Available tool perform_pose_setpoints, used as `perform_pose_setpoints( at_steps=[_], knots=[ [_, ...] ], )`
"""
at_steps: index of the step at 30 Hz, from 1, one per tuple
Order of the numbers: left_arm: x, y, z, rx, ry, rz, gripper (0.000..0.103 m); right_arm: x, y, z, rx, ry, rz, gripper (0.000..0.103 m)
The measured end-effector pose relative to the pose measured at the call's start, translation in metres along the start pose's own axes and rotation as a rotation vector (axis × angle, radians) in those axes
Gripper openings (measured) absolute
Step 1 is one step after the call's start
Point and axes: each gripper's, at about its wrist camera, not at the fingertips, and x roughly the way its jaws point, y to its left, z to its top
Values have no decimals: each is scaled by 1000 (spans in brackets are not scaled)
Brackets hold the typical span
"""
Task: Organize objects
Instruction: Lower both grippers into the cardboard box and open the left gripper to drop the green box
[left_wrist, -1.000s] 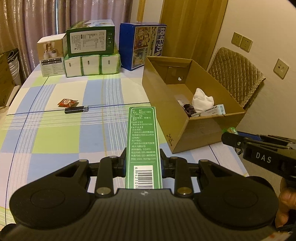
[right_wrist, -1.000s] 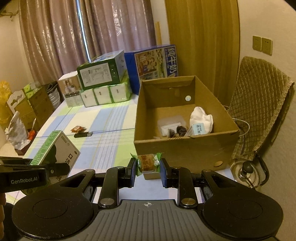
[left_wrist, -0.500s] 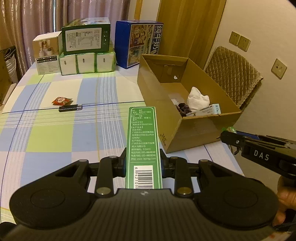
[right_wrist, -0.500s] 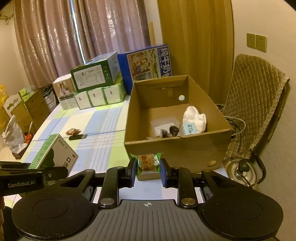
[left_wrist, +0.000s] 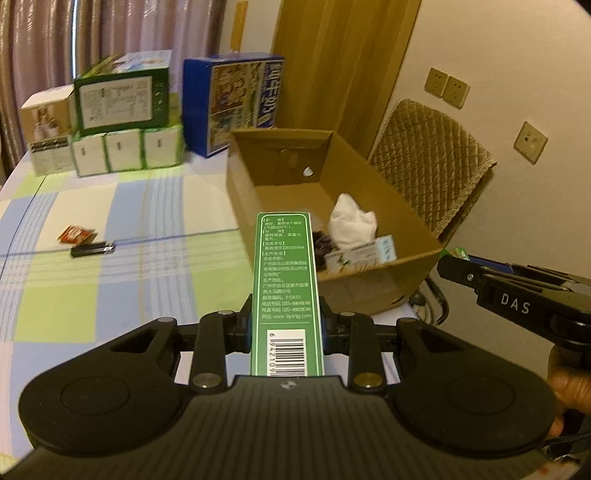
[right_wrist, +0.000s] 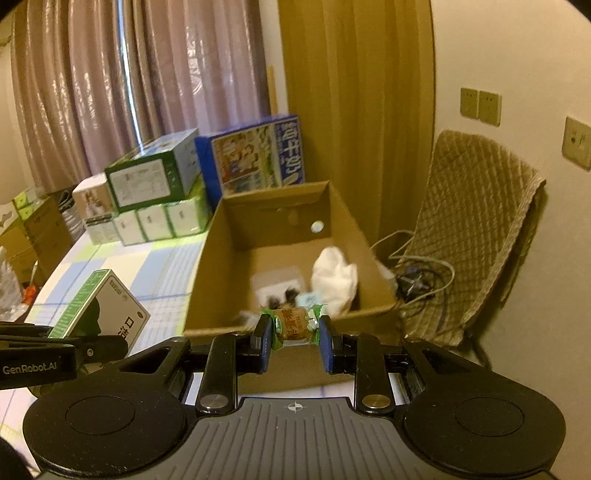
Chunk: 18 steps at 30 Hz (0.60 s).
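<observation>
While clamped in the right claw (right_wrist: 294, 329), wrapped snack (right_wrist: 294, 325) hangs just short of cardboard box (right_wrist: 280, 206) near rim. Left claw (left_wrist: 284, 325) pinching green carton (left_wrist: 285, 284) above counter (left_wrist: 110, 266). Looks like drop-off step; next probably needs carrying both over rim, then letting go.

Your carton (left_wrist: 369, 291) sits at the desk's (left_wrist: 110, 295) right edge, open on top. In it: a cloth (left_wrist: 351, 221) toward the right wall, a small pack (left_wrist: 360, 254) before the cloth. Left of the carton, well apart, a wrapper (left_wrist: 75, 235) lies on the desk with a stick (left_wrist: 92, 250) just before it. Behind, at the far edge, stacked boxes (left_wrist: 122, 122); a milk case (left_wrist: 236, 99) to their right, behind the carton. A chair (left_wrist: 428, 173) stands right of the carton, off the desk.
</observation>
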Motion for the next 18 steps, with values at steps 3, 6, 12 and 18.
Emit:
perform_pose_setpoints(
  at_steps=[3, 6, 12, 18],
  knots=[
    [5, -9, 12, 7, -10, -12, 25, 0, -7, 10, -7, -10, -7, 24],
    [10, -17, 22, 13, -10, -17, 25, 2, -11, 18, -17, -15, -7, 24],
    [20, -26, 34, 19, 0, -19, 25, 13, -14, 27, -30, -13, 3, 24],
    [28, -30, 41, 25, 6, -25, 25, 24, -13, 33, -36, -7, 20, 24]
  ],
)
